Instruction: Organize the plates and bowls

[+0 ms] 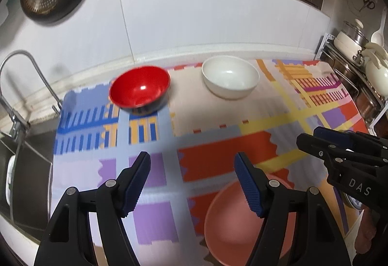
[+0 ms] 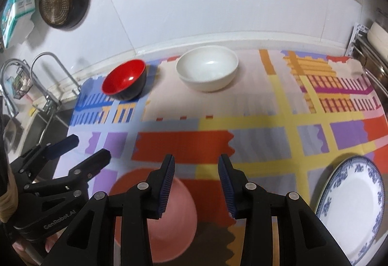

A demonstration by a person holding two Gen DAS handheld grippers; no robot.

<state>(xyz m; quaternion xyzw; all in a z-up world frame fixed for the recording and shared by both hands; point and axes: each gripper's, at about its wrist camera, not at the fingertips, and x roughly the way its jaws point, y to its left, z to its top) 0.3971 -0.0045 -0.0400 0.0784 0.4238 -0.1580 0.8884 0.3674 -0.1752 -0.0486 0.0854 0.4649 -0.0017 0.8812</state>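
Left wrist view: three bowls on the patterned mat.

My left gripper (image 1: 191, 183) hangs with its jaws spread wide over the mat (image 1: 218, 120) covering the surface. A pink bowl (image 1: 230, 222) sits near, under the right jaw. Far off, a red bowl (image 1: 139, 87) stands left of a white bowl (image 1: 230, 76), apart. My right gripper (image 1: 312, 136) enters at right.

Pink plate (image 2: 174, 224): partly hidden behind right tool (image 2: 196, 183). Blue-patterned plate (image 2: 351, 207): cut off at frame edge. Red bowl (image 1: 139, 89): blurred.
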